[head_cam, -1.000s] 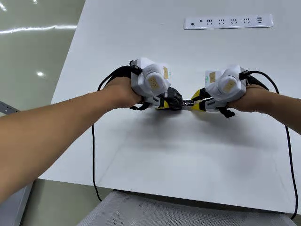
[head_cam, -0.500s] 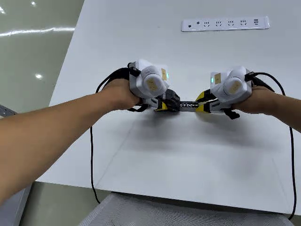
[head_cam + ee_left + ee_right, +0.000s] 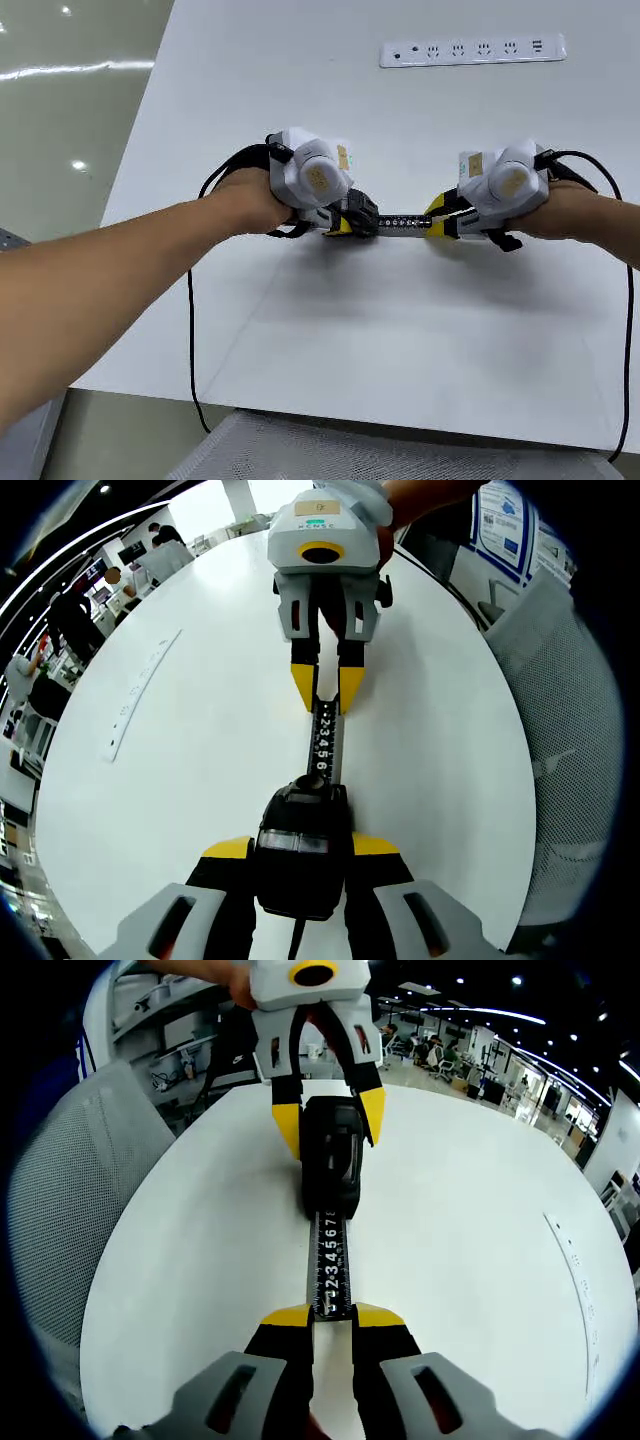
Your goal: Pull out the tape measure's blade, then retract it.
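Drawing out the blade point(image 3: 331, 1270) appears to be the step in hand, with retraction not yet begun. The left gripper point(image 3: 345, 220) is clenched on the black tape measure case point(image 3: 303, 845). The right gripper point(image 3: 437, 219) is pinched on the blade at its tip end, a short numbered length exposed between them. Case and blade lie low over the white workbench point(image 3: 400, 330); contact cannot be confirmed. Blade axis runs side to side across the person, case mouth pointing toward the right gripper. Next move, in my judgement, calls for parting the grippers along that line, case held steady.
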